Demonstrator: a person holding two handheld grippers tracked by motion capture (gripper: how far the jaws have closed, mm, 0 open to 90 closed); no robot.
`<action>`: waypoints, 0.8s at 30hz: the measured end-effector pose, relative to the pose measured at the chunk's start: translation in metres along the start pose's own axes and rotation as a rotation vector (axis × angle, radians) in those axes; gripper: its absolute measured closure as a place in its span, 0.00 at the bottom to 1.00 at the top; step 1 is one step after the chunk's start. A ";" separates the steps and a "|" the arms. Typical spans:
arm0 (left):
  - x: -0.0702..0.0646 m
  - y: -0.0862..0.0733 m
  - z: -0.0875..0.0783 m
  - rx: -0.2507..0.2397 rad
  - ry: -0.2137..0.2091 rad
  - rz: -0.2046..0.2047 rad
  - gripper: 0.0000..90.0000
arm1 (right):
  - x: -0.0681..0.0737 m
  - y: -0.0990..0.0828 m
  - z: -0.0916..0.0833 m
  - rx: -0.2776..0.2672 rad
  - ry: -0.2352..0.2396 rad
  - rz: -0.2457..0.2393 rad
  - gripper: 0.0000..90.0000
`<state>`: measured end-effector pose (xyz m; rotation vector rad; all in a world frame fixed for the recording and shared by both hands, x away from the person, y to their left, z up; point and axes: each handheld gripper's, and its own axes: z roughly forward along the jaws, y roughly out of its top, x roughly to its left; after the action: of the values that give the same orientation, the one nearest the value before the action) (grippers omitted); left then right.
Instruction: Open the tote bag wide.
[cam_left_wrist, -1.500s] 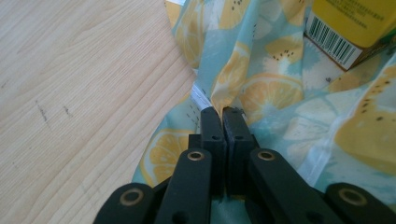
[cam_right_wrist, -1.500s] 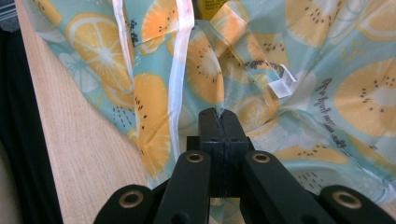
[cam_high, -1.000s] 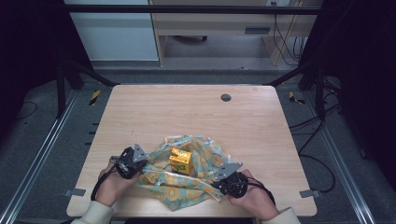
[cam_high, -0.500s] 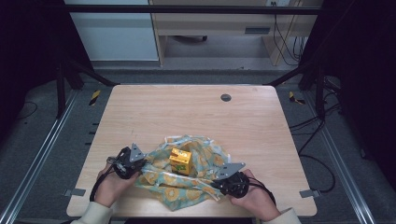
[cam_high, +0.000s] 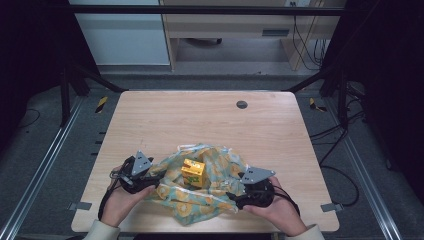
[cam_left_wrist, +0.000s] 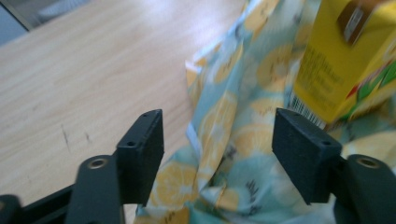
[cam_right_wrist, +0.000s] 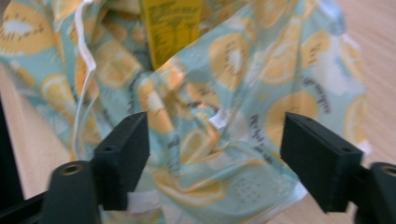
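Table (cam_high: 200, 120): light wood-grain top, matt and smooth, with a few fine dark scratches near the left gripper; a small dark round insert (cam_high: 242, 104) is set in its far side.

Bag (cam_high: 215, 192): thin, soft, crumpled sheet with a slight sheen, printed with lemon slices on pale blue-green; white edging. Cloth or plastic film cannot be told.

Carton (cam_high: 192, 172): printed yellow card, smooth and faintly glossy.

Left gripper (cam_left_wrist: 219, 154) and right gripper (cam_right_wrist: 217, 158): black pads, matt and finely textured; arms in smooth black plastic with brass-coloured inserts. Top plates grey, matt.
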<state>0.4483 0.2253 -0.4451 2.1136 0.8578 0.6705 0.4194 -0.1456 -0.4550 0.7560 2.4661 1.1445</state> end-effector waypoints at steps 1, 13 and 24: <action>0.000 0.002 -0.001 -0.013 -0.002 -0.003 0.36 | -0.002 0.001 0.000 -0.010 -0.013 0.004 0.23; 0.004 0.008 -0.008 -0.063 0.015 -0.039 0.20 | -0.023 0.010 -0.012 -0.132 -0.090 0.064 0.10; 0.021 0.001 -0.010 -0.070 0.077 -0.107 0.18 | -0.056 0.017 -0.013 -0.195 -0.210 0.197 0.10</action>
<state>0.4547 0.2449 -0.4348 1.9761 0.9683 0.7193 0.4644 -0.1773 -0.4302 1.0201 2.1109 1.2797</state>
